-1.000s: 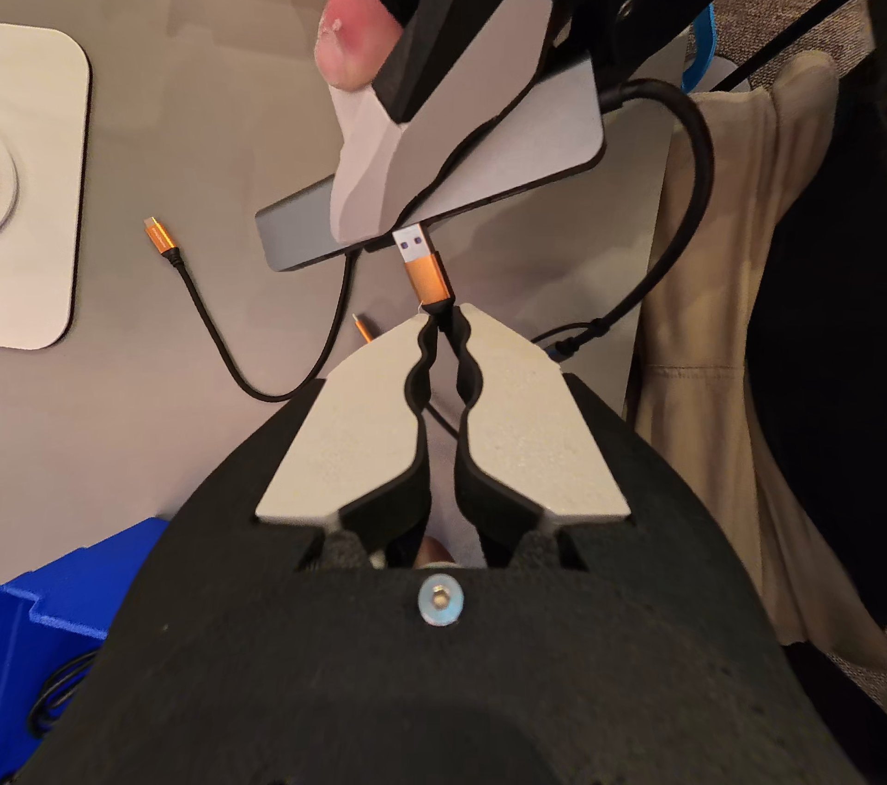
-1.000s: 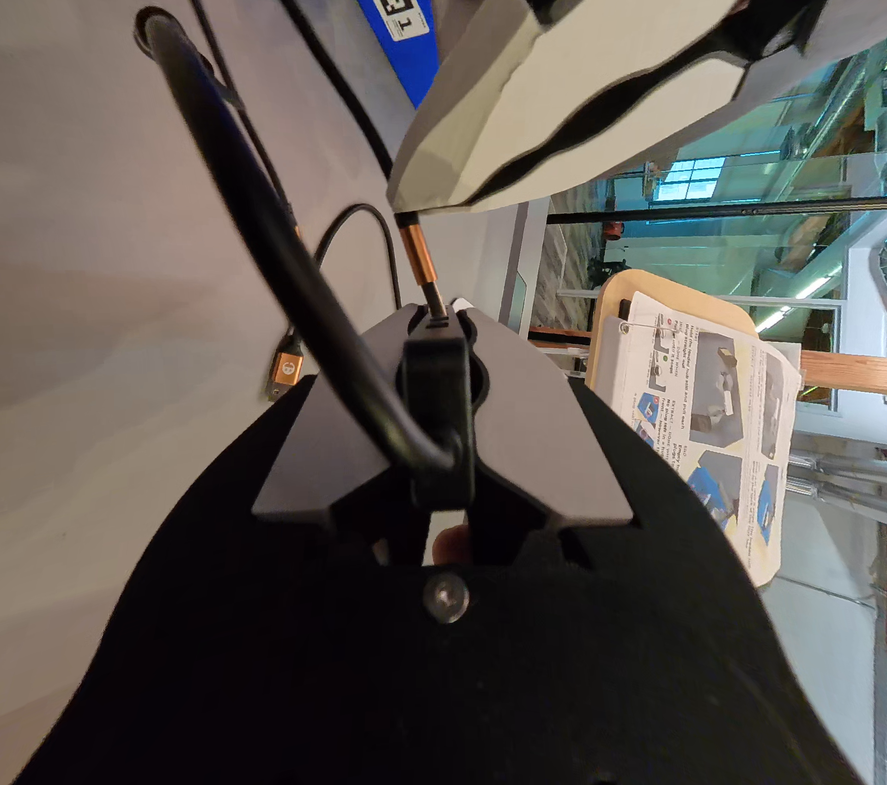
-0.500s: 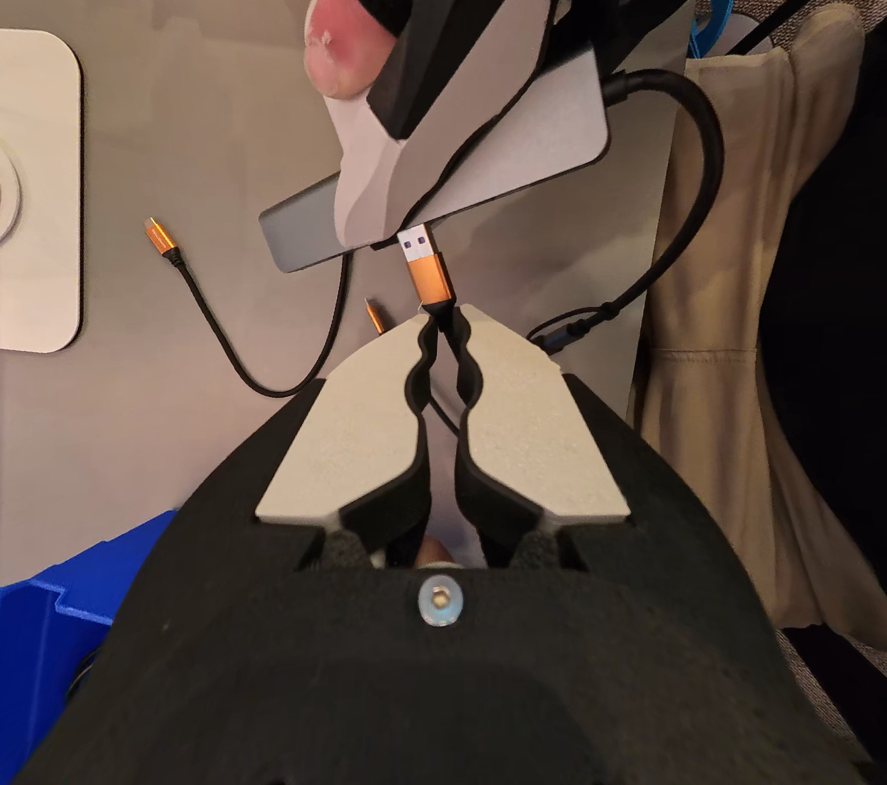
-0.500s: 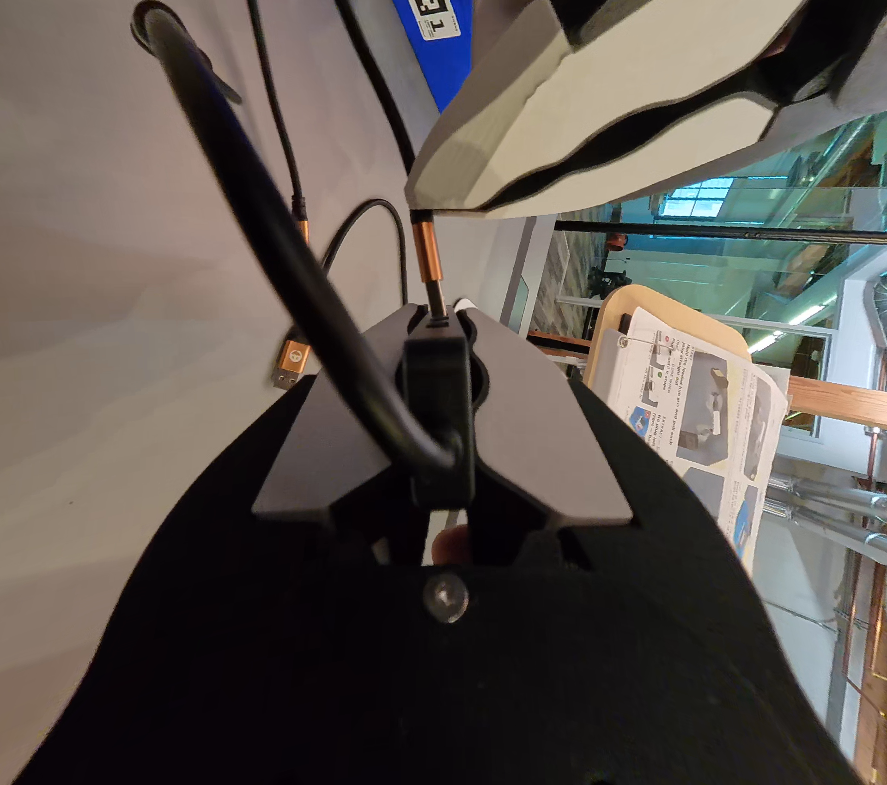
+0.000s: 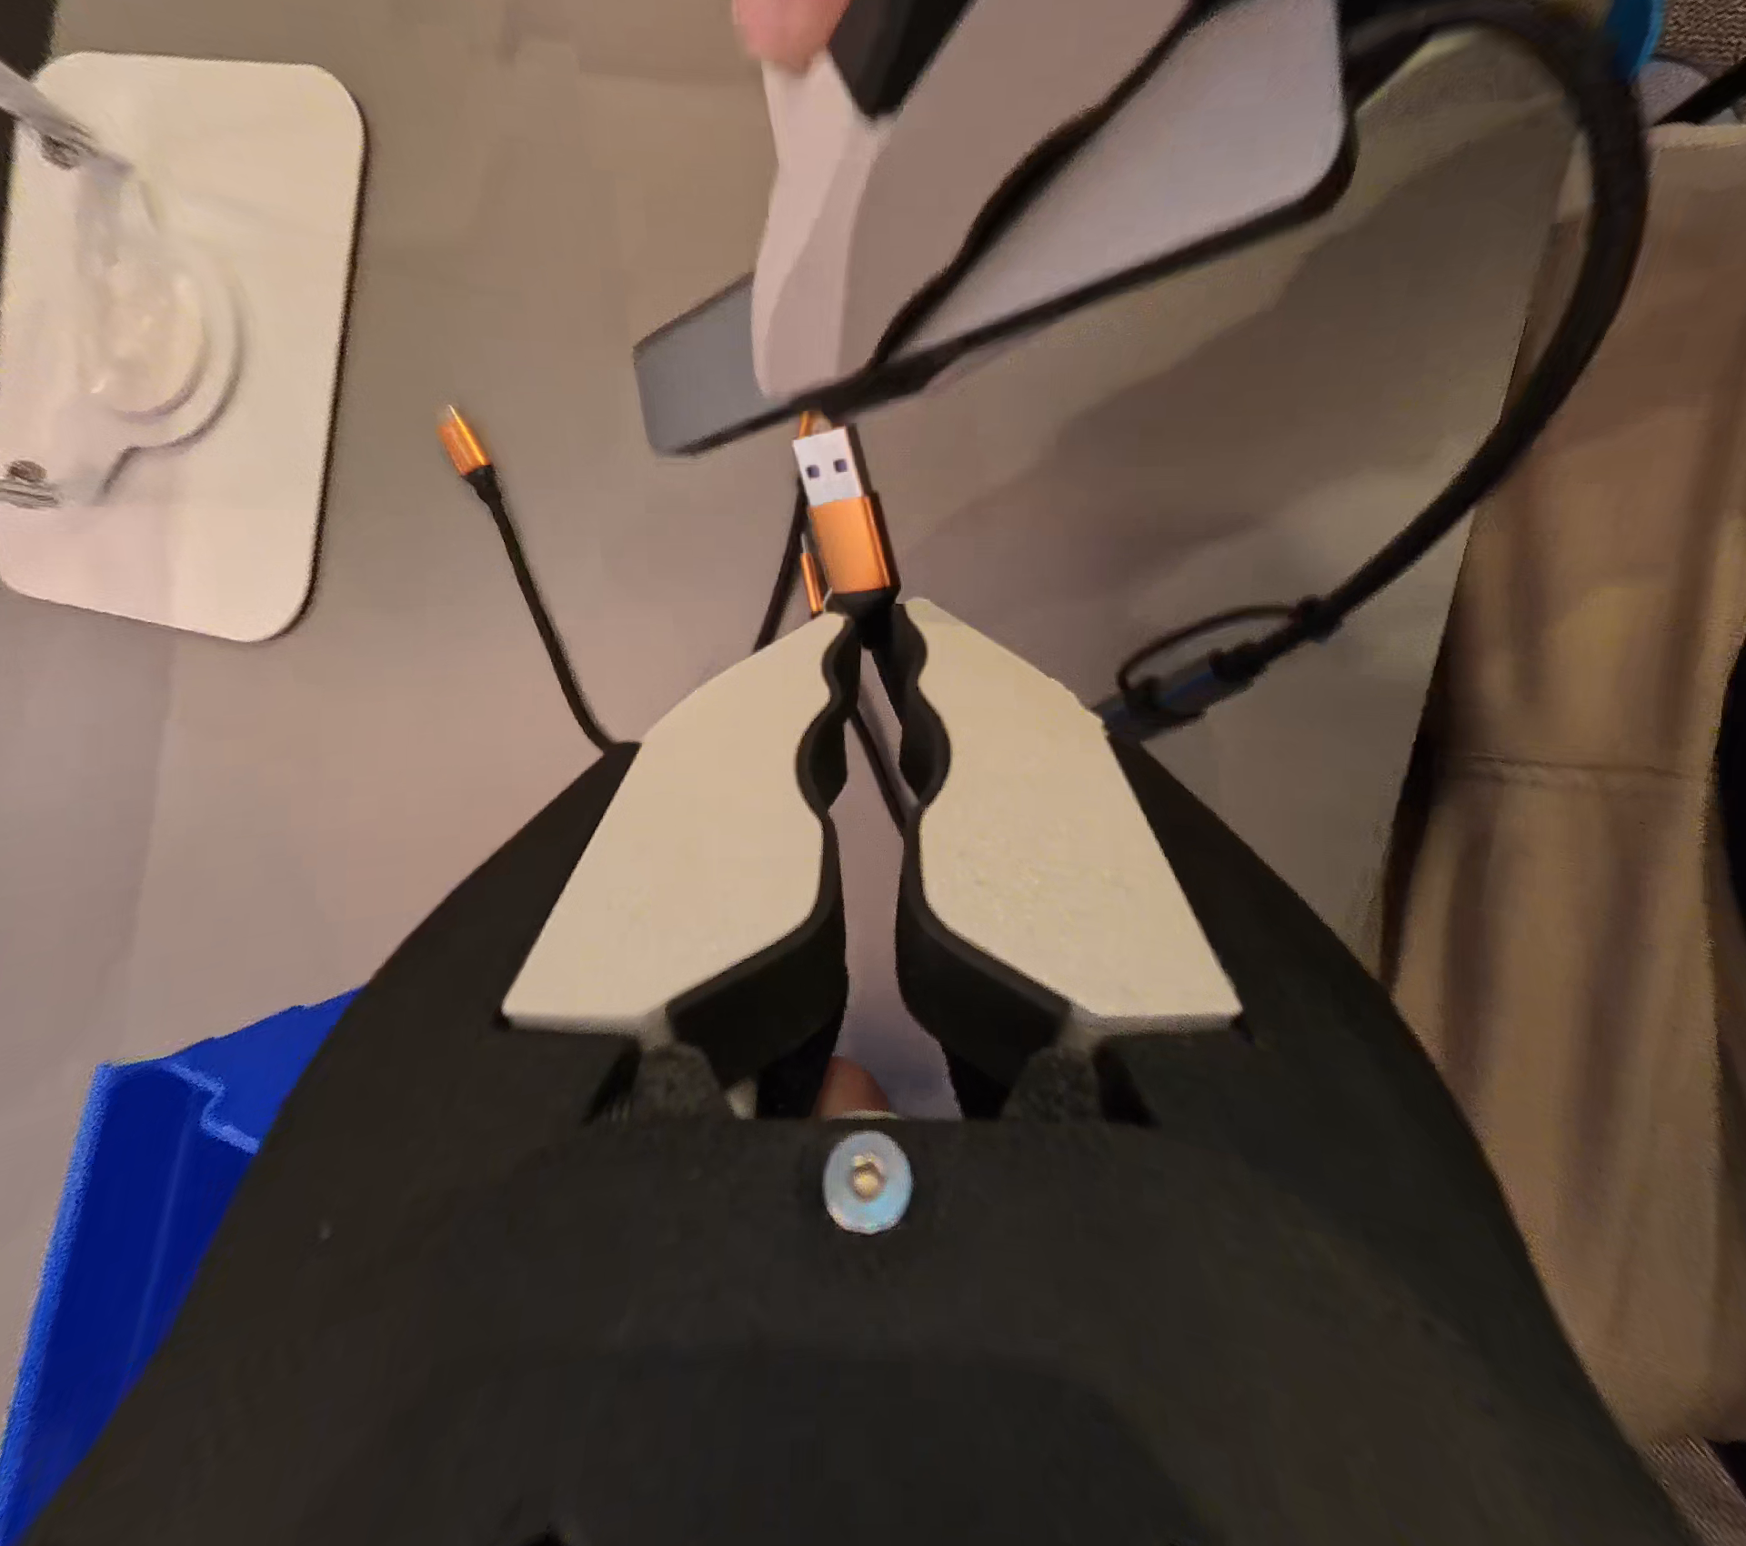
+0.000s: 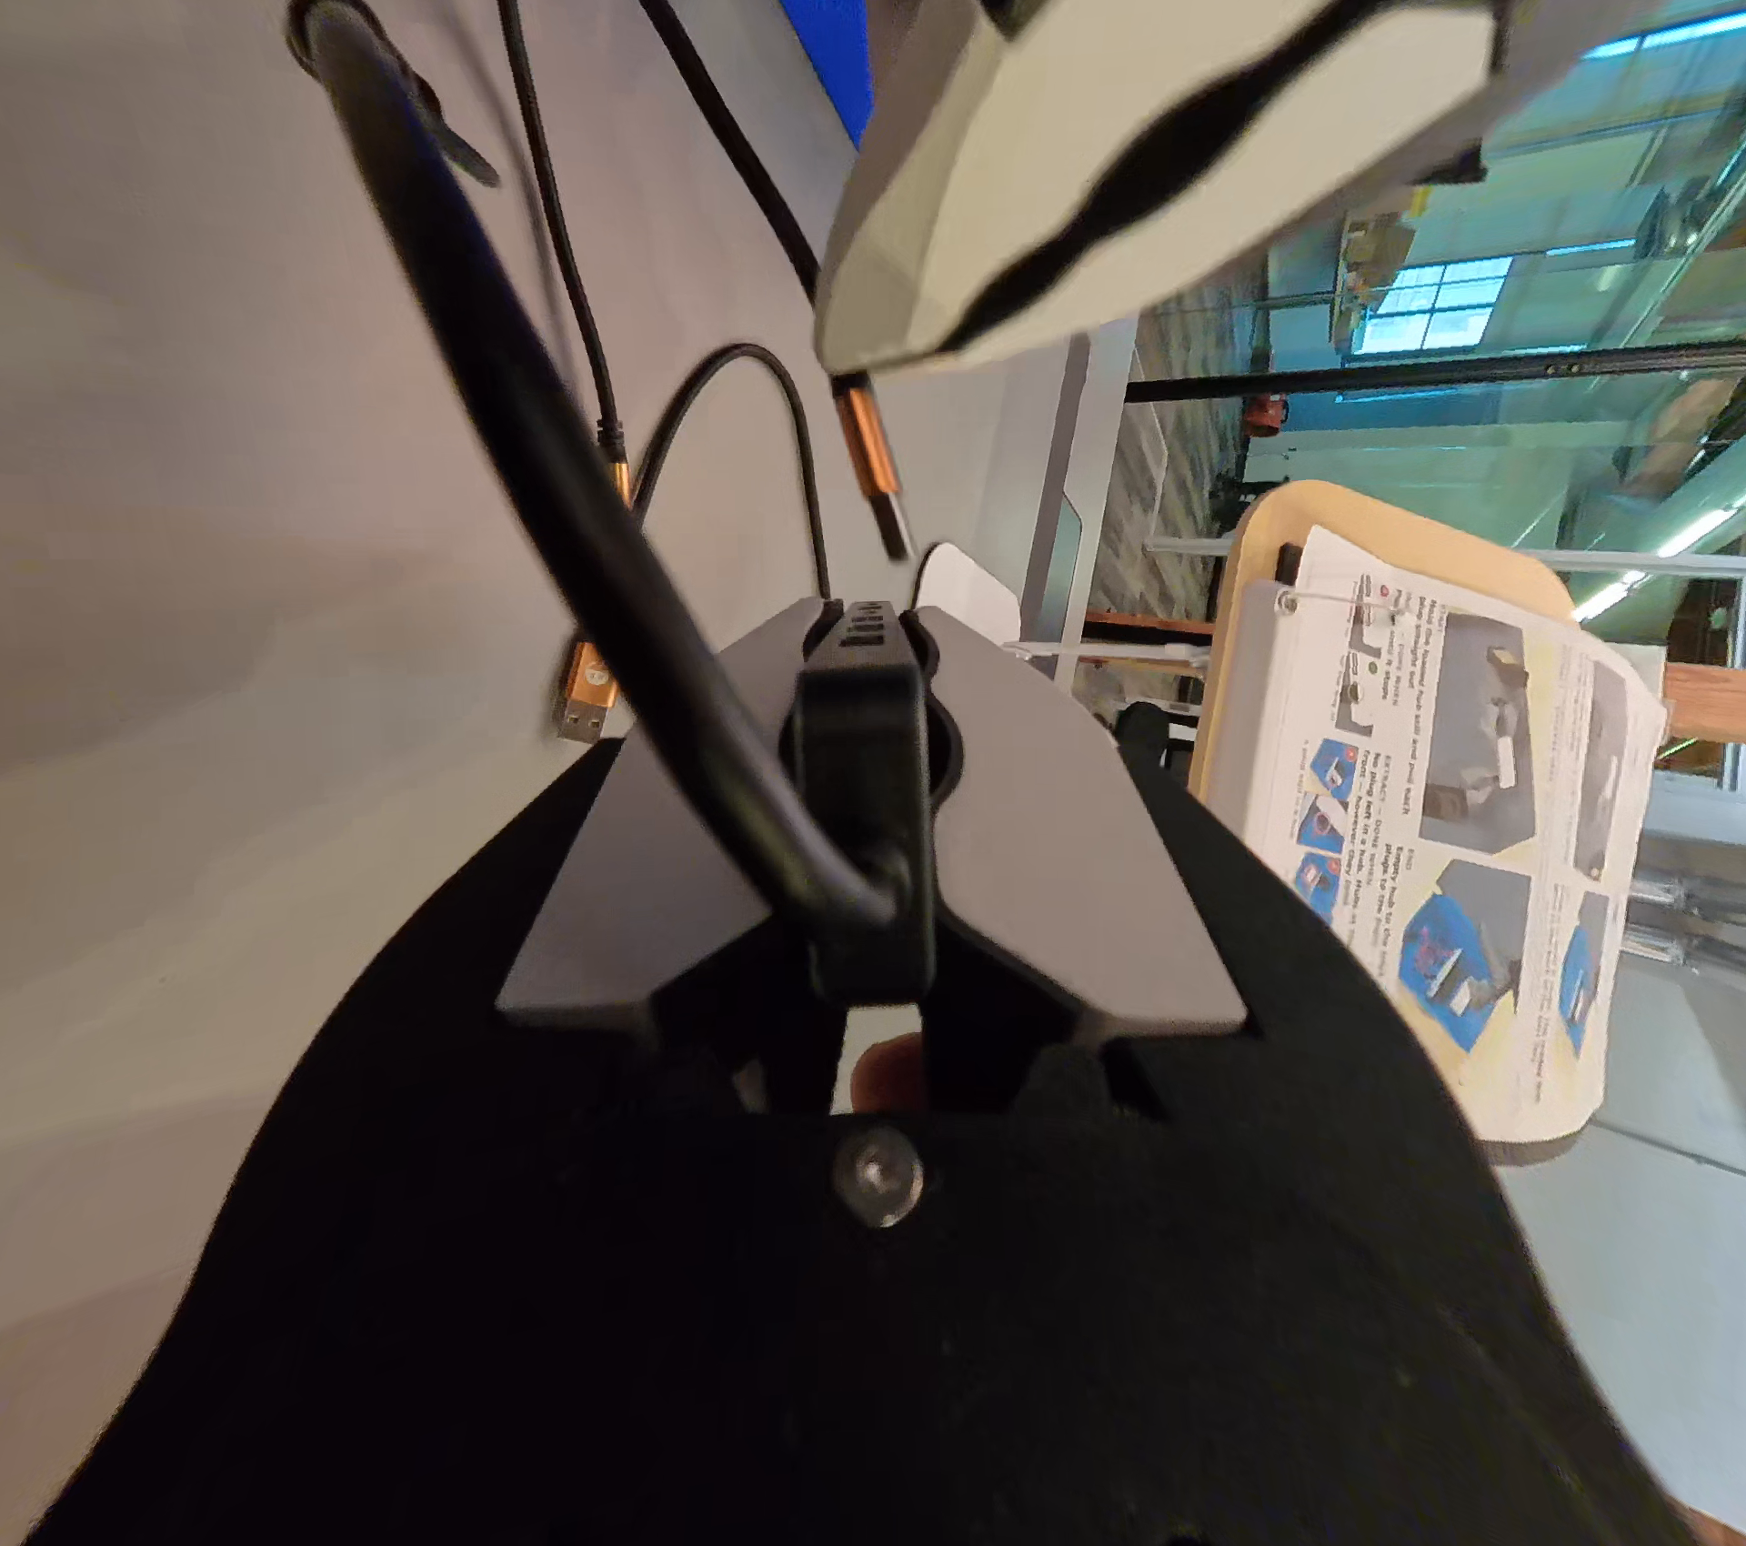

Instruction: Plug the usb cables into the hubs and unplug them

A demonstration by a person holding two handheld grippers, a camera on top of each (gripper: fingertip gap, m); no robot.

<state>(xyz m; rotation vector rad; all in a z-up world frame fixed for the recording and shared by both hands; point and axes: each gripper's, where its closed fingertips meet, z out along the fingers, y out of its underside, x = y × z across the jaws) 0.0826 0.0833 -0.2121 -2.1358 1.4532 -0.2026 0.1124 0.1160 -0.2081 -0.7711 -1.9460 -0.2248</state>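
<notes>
My left gripper [image 5: 874, 627] is shut on the black cable just behind an orange USB-A plug [image 5: 846, 523]. The plug's silver end is free, a short gap below the grey hub [image 5: 1181, 178]. My right gripper [image 6: 864, 622] is shut on that hub [image 6: 860, 745], which stands on edge between its fingers with the port row facing forward. The same orange plug [image 6: 869, 452] shows in the right wrist view, hanging from the left gripper [image 6: 836, 367] above the ports. The hub's thick black lead [image 6: 529, 405] arcs to the table.
Two more orange-tipped cable ends lie on the grey table [image 5: 472, 452], [image 6: 586, 693]. A white square pad [image 5: 179, 329] sits at the left. A blue bin [image 5: 161, 1142] is at my lower left. A beige garment [image 5: 1587, 650] hangs at the table's right edge. Spacing between my two grippers at the tips: around 5 cm.
The orange plug was seated in the hub's port. It has now come out, and the hub and plug have drawn apart.
</notes>
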